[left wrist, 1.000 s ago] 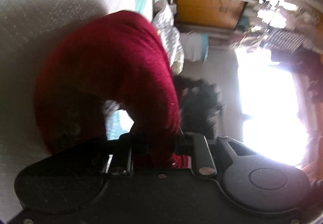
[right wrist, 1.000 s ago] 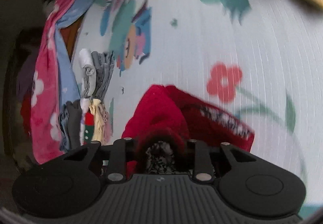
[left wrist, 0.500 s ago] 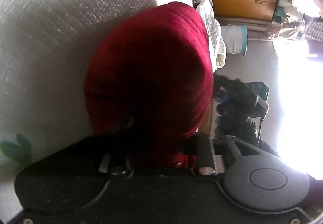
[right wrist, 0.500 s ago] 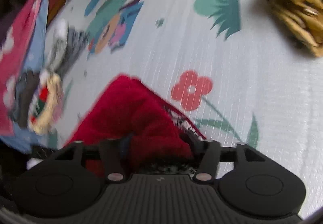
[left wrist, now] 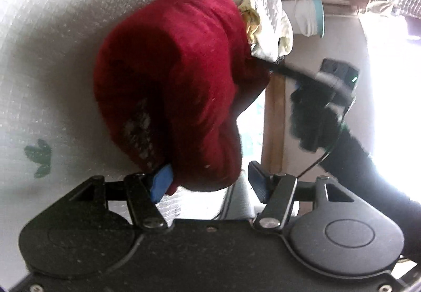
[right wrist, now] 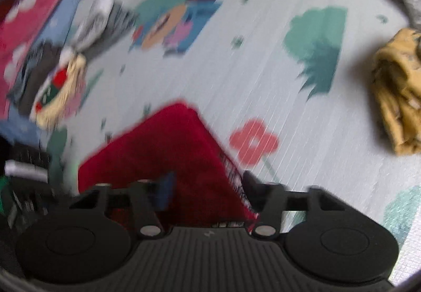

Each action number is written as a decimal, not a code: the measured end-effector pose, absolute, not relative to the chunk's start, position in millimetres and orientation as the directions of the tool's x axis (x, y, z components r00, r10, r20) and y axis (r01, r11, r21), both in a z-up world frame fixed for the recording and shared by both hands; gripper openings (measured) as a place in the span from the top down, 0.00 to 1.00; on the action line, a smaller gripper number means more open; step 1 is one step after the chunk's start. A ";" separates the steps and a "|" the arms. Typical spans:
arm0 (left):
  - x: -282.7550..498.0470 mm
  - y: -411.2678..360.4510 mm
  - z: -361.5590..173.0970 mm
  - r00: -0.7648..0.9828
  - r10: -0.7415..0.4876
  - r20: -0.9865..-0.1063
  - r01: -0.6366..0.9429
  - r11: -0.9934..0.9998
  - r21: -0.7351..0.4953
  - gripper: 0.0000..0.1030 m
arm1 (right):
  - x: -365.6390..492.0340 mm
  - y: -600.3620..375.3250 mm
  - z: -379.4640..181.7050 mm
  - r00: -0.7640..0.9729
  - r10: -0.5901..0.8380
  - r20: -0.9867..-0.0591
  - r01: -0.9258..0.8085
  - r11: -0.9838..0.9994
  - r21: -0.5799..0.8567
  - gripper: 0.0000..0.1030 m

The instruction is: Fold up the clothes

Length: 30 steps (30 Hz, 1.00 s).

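Note:
A dark red garment lies bunched and folded over on the white patterned mat. My left gripper is open, its blue-padded fingers spread on either side of the garment's near end. In the right wrist view the same red garment lies flat with a corner pointing away. My right gripper is open over its near edge. The right gripper and the gloved hand show at the right of the left wrist view.
A yellow garment lies bunched at the right of the mat. A pile of mixed clothes and a pink and blue cloth lie at the left. A white quilted cloth and a white bucket sit beyond the mat's edge.
Both grippers have opened and let go of the red garment, which now rests on the mat. The right view has swung toward the yellow garment.

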<state>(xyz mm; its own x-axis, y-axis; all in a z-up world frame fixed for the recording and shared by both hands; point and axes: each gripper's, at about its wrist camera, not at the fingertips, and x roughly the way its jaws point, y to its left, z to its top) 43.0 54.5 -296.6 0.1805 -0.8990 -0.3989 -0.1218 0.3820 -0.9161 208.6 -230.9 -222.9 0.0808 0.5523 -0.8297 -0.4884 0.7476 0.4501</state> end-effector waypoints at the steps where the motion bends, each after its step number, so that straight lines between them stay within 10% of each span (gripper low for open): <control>1: 44.7 50.5 -298.6 0.188 -0.889 -0.418 -0.134 0.398 -0.908 0.40 | 206.2 -232.8 -230.0 0.076 0.556 -0.828 -0.455 0.758 0.467 0.70; 4: 47.9 39.8 -308.8 0.201 -0.872 -0.447 -0.144 0.425 -0.894 0.42 | 199.2 -243.1 -249.2 0.084 0.610 -0.788 -0.315 0.766 0.560 0.70; 6: 50.5 33.8 -308.6 0.233 -0.900 -0.369 -0.143 0.344 -0.928 0.77 | 196.0 -254.3 -254.9 0.121 0.680 -0.723 -0.219 0.728 0.649 0.70; 9: 47.2 39.2 -311.5 0.315 -0.923 -0.221 -0.157 0.179 -0.971 0.77 | 184.9 -266.5 -261.6 0.204 0.734 -0.648 -0.151 0.677 0.720 0.67; 14: 38.9 40.7 -355.9 0.259 -0.889 -0.378 -0.352 0.277 -0.894 0.77 | 160.7 -246.8 -277.5 0.263 0.640 -0.722 -0.243 0.768 0.592 0.65; 17: 42.6 38.9 -343.6 0.249 -0.873 -0.419 -0.299 0.343 -0.891 0.75 | 161.7 -236.8 -261.3 0.245 0.600 -0.762 -0.349 0.787 0.508 0.62; 21: 47.6 39.5 -316.5 0.176 -0.884 -0.434 -0.217 0.395 -0.893 0.30 | 161.9 -232.2 -220.8 0.273 0.581 -0.766 -0.500 0.767 0.403 0.45; 30: 42.4 64.8 -302.9 0.177 -0.843 -0.508 -0.233 0.466 -0.854 0.27 | 193.3 -242.5 -250.3 0.180 0.571 -0.801 -0.342 0.800 0.493 0.22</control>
